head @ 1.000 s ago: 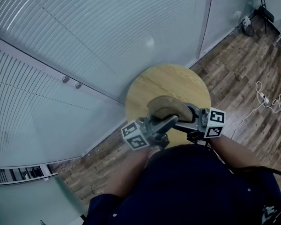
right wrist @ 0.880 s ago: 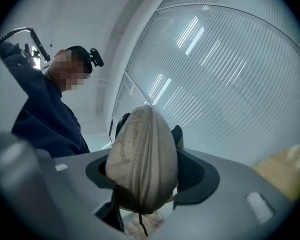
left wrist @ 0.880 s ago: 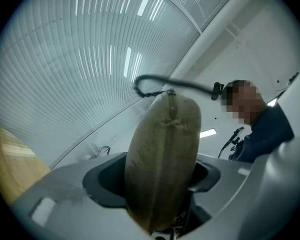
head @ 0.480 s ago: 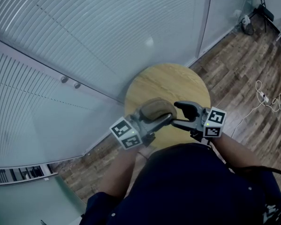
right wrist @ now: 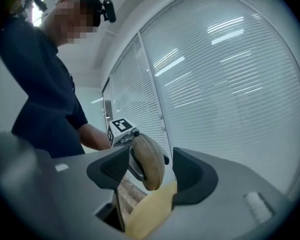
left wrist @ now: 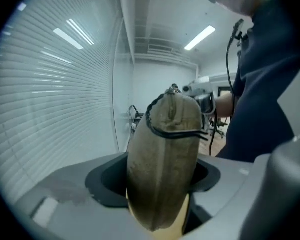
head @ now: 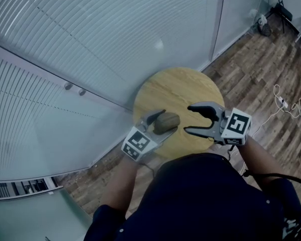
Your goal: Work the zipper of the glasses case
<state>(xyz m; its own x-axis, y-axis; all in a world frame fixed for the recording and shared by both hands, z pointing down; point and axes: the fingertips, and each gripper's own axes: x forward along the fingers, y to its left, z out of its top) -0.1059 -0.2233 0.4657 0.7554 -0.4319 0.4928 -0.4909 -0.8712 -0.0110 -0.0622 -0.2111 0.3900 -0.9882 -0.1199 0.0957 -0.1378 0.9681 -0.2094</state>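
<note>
**A:** So, starting at the left: what did the left tongs (head: 165, 123) have?

**B:** They were clamped on the glasses case (head: 167, 121), a jaw on either side of it. In the left gripper view the case (left wrist: 162, 159) filled the gap end-on. The dark zipper (left wrist: 166, 132) looped round its far end, and a small metal tab (left wrist: 174, 88) stood at the very top.

**A:** And where was the case?

**B:** Over the near-left part of the round wooden worktop (head: 183, 87), close in front of the person. Whether it touched the wood, I couldn't tell.

**A:** Then the right side?

**B:** The right tongs (head: 189, 119) were near the case but apart from it, jaws wide and closing. Nothing was between them. In the right gripper view the case (right wrist: 148, 161) only showed through the gap, further off, in the other tongs' grip.

**A:** Which step would you call it?

**B:** By my reading, the case was braced and the right tongs were lining up on the zipper, with no hold on it yet. How far the zip stood open, I couldn't make out.

**A:** What did the next move call for?

**B:** Probably bringing the right tips onto that tab, pinching it narrowly, then drawing along the zipper line against a firm left grip. The tab looked tiny, so aim would matter most.
</note>
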